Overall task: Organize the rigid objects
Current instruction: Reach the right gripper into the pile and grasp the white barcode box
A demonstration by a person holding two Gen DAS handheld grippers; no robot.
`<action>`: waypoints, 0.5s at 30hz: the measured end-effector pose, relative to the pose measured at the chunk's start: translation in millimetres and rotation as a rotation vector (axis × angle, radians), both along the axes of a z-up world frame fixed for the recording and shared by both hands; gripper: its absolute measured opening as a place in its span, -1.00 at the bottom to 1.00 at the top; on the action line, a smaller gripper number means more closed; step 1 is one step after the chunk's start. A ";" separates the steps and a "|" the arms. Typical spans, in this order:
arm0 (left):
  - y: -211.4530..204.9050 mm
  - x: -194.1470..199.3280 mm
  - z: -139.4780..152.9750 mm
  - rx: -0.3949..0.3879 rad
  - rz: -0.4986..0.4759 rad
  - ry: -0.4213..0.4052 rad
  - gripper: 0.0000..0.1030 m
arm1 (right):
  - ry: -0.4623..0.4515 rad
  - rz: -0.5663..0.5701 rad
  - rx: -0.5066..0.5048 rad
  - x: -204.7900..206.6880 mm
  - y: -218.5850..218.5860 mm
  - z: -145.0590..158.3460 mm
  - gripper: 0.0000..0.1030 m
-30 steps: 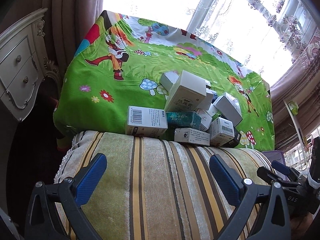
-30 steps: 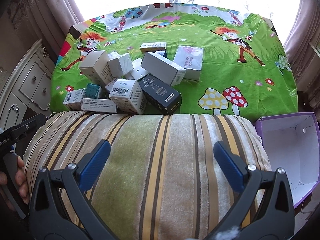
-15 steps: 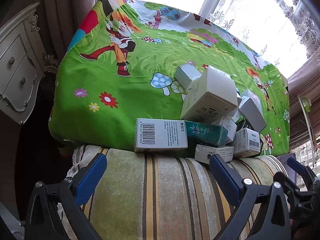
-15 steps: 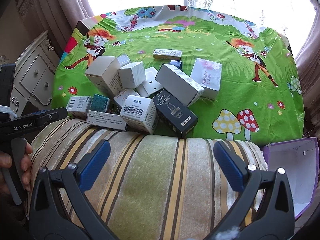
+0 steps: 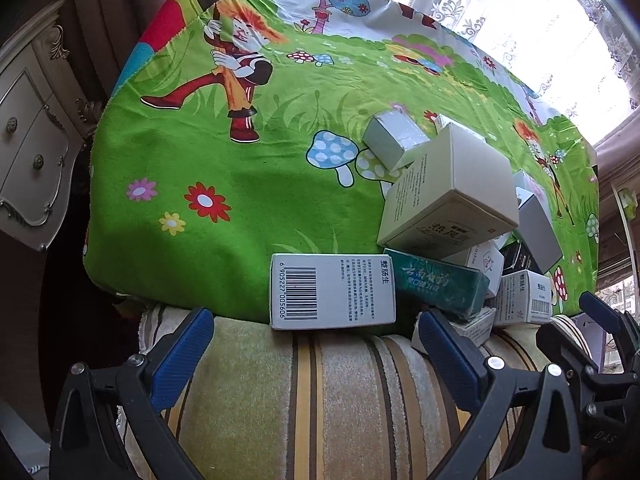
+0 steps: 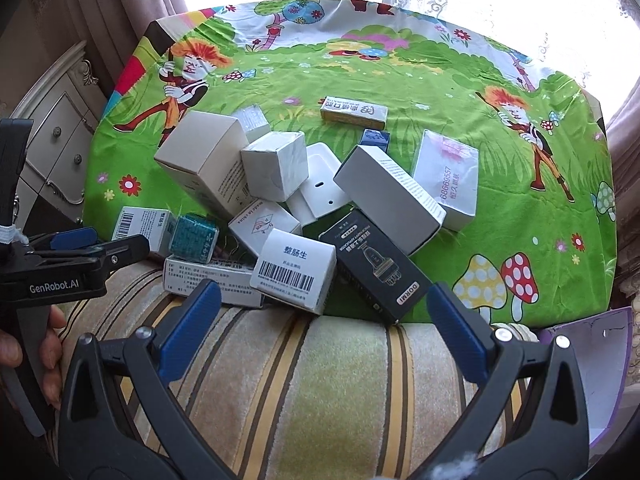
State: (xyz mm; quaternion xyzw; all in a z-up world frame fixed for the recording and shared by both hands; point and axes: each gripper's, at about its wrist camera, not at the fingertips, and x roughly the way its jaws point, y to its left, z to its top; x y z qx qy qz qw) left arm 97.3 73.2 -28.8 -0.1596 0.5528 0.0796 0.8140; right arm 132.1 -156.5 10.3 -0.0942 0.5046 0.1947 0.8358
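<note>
Where boxes (image 6: 280, 208) crowd: striped cushion (image 6: 320, 380).

pile of boxes (image 6: 280, 200) on tablecloth (image 6: 400, 80) | striped cushion (image 6: 320, 380) before pile | open carton (image 6: 600, 360) right of cushion | drawer cabinet (image 6: 56, 140) left

Both grippers share one build: black plastic arms with silver screws and ribbed blue pads (image 6: 192, 312). The left gripper (image 6: 86, 240), at nine o'clock in the right view, reads "GenRobot.AI" in white lettering.
</note>
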 end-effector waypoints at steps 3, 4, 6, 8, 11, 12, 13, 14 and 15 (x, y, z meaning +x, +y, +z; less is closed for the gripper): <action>0.8 2.6 -2.7 -0.001 0.003 0.010 1.00 | -0.001 -0.005 -0.012 5.2 4.5 -2.6 1.00; 1.1 3.9 -3.4 0.002 0.003 0.012 1.00 | 0.001 -0.006 -0.018 6.7 6.3 -3.8 0.99; 1.3 5.7 -5.2 0.004 0.003 0.020 1.00 | 0.009 -0.005 -0.026 9.7 9.6 -6.9 0.95; 2.7 7.2 -7.7 0.000 0.006 0.028 1.00 | 0.022 0.001 -0.033 11.7 11.9 -10.5 0.88; 3.2 8.7 -9.6 0.000 0.012 0.032 0.97 | 0.040 0.004 -0.032 13.2 12.5 -14.4 0.69; 3.0 9.0 -10.6 0.003 0.013 0.034 0.90 | 0.047 0.006 -0.027 13.5 12.3 -15.6 0.60; 3.1 9.2 -11.8 0.002 0.014 0.039 0.80 | 0.052 0.007 -0.023 14.0 12.0 -16.5 0.56; 3.2 9.4 -13.0 -0.009 0.010 0.040 0.78 | 0.055 0.009 -0.018 14.3 11.8 -16.8 0.49; 2.9 9.6 -13.6 -0.015 0.007 0.040 0.74 | 0.057 0.013 -0.012 13.9 11.7 -16.7 0.46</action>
